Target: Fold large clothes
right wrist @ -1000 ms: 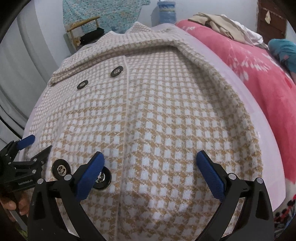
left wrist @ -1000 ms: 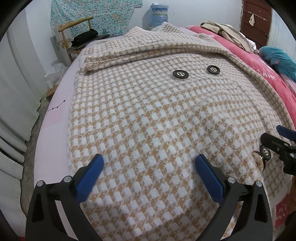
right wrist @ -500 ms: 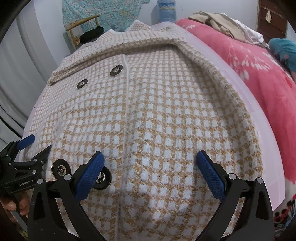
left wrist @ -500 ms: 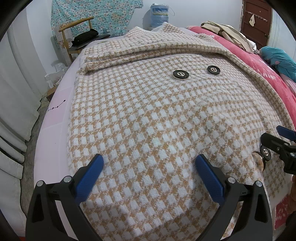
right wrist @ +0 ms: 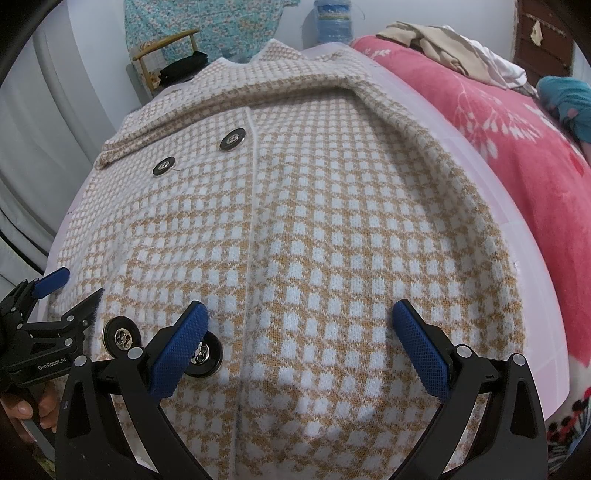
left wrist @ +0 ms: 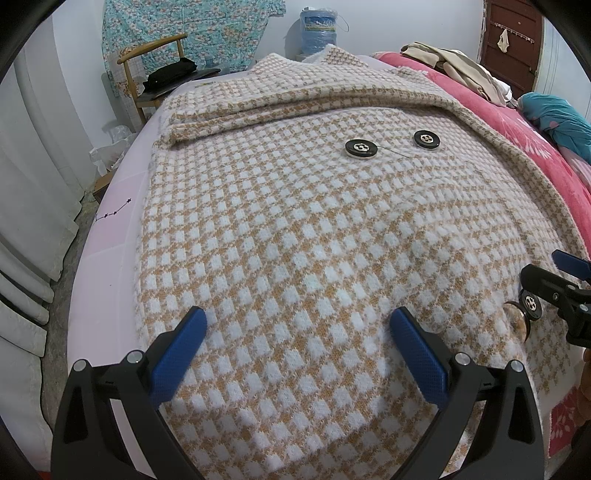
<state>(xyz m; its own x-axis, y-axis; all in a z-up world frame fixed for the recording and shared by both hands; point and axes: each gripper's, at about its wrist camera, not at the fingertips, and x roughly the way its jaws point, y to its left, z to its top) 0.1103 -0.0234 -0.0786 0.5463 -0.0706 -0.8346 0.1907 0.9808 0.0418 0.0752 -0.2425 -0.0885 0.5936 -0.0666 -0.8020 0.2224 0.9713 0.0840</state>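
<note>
A large tan-and-white houndstooth coat (left wrist: 295, 229) lies flat on a bed, front side up, its sleeves folded across the top. Two black buttons (left wrist: 360, 148) show near its chest and two more (right wrist: 202, 355) near the hem. My left gripper (left wrist: 297, 343) hovers open over the coat's lower left part, nothing between its blue pads. My right gripper (right wrist: 299, 341) hovers open over the lower right part (right wrist: 332, 236), its left pad (right wrist: 177, 347) covering part of a hem button. Each gripper appears at the edge of the other's view.
The coat rests on a pale pink sheet (left wrist: 107, 258). A pink floral blanket (right wrist: 498, 122) with a beige garment (right wrist: 436, 40) and a teal pillow (left wrist: 557, 118) lies to the right. A wooden chair (left wrist: 155, 70), a water jug (left wrist: 319, 29) and white curtains (left wrist: 26, 206) stand on the left.
Both grippers have held almost still over the coat's hem, only a slight drift. Both stay open.
</note>
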